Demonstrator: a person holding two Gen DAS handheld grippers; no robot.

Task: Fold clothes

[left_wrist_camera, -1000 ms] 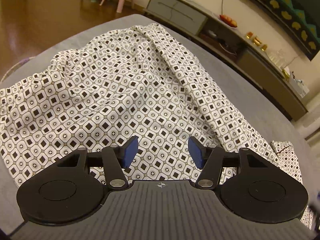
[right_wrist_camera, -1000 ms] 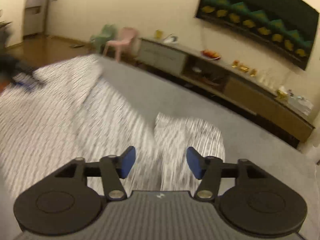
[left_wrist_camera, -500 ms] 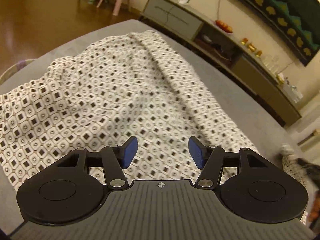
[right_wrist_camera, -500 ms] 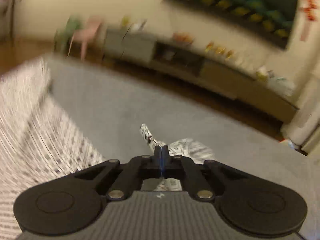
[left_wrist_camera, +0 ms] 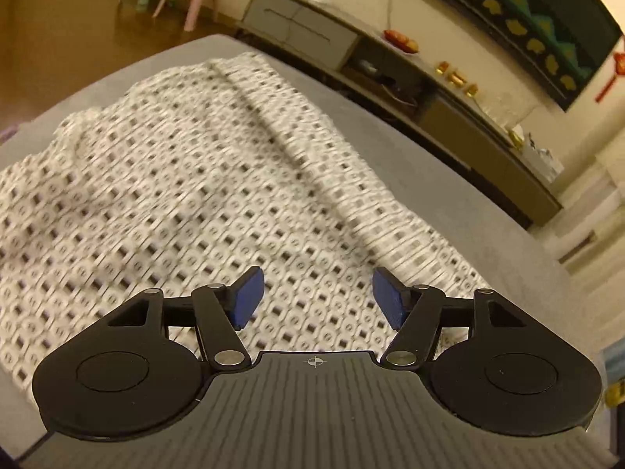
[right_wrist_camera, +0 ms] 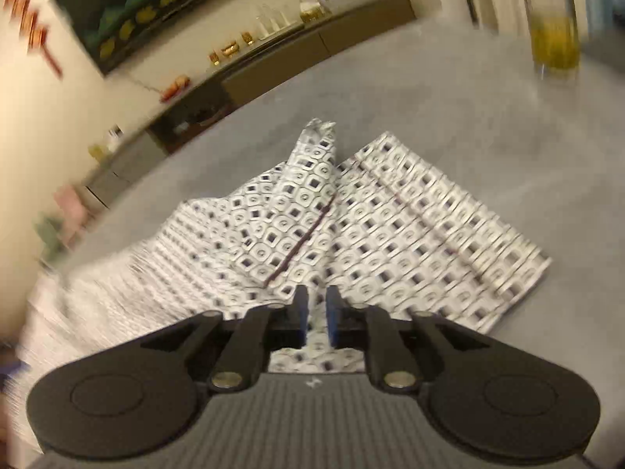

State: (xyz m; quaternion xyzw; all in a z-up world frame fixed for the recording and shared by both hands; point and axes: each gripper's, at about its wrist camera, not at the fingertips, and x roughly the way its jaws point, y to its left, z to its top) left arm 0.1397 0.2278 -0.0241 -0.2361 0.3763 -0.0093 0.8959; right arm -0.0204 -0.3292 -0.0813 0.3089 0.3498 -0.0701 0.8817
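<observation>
A white garment printed with small black squares inside rounded grey rings (left_wrist_camera: pixel 218 195) lies spread over most of the grey fabric surface (left_wrist_camera: pixel 449 179), its folds and creases running away toward the far edge; the print is smeared by blur in both views. The left gripper (left_wrist_camera: pixel 316 298) hangs above the garment's near part with its blue pads wide apart and nothing between them. In the right wrist view, a flat rectangular section of the garment (right_wrist_camera: pixel 437 234) lies on the grey surface, with a raised, peaked fold beside it carrying a dark seam line. The right gripper (right_wrist_camera: pixel 316 314) stands over that section, pads nearly together with a narrow gap; whether it has cloth pinched cannot be told.
</observation>
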